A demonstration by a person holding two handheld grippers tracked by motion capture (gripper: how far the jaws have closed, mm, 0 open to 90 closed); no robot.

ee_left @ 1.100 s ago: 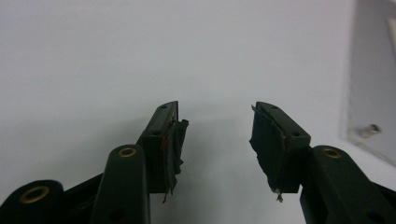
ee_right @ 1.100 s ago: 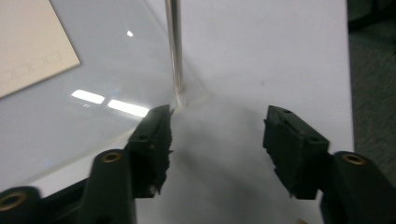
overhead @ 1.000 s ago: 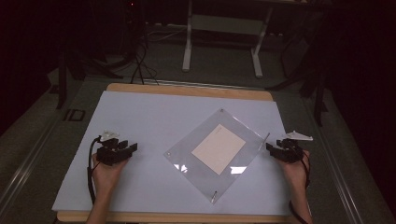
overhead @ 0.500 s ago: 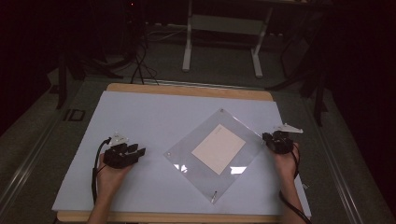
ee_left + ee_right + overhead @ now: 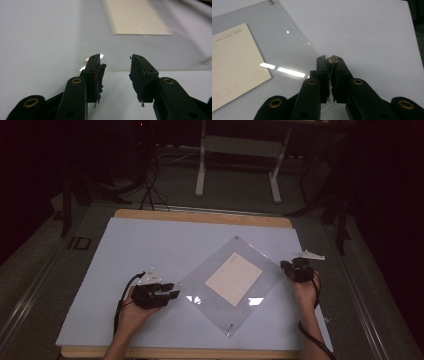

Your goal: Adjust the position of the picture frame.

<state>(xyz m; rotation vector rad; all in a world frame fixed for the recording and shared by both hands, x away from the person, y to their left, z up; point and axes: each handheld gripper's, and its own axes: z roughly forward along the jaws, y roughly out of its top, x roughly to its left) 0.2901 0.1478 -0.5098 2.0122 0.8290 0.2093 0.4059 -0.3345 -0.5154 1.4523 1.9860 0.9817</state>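
While the clear acrylic panel (image 5: 227,282) lay flat on the white desk (image 5: 150,245), turned so that its corners pointed toward the desk edges like a diamond, a cream card (image 5: 233,278) sat at its middle. In the high view, small metal studs marked the panel's far corner and near corner.

The right gripper (image 5: 289,268) was at the panel's right corner. In the right gripper view, its jaws were closed together on a small round metal stud (image 5: 333,59) at that corner, with the stud's head visible between the jaw tips. The panel (image 5: 274,50) extended away to the left of the jaws, and the card (image 5: 234,65), printed with a row of small boxes, lay beneath or within it.

The left gripper (image 5: 172,294) was at the panel's left corner, held by the person's left hand (image 5: 131,315). In the left gripper view, its jaws stood apart with a clear gap between the worn pads (image 5: 98,75), and nothing was gripped. The panel's edge (image 5: 150,67) ran across just beyond the jaw tips; whether the tips touched it could not be determined. The card (image 5: 135,16) appeared farther off, blurred.

A cable (image 5: 120,300) trailed from the left gripper across the desk toward the person.
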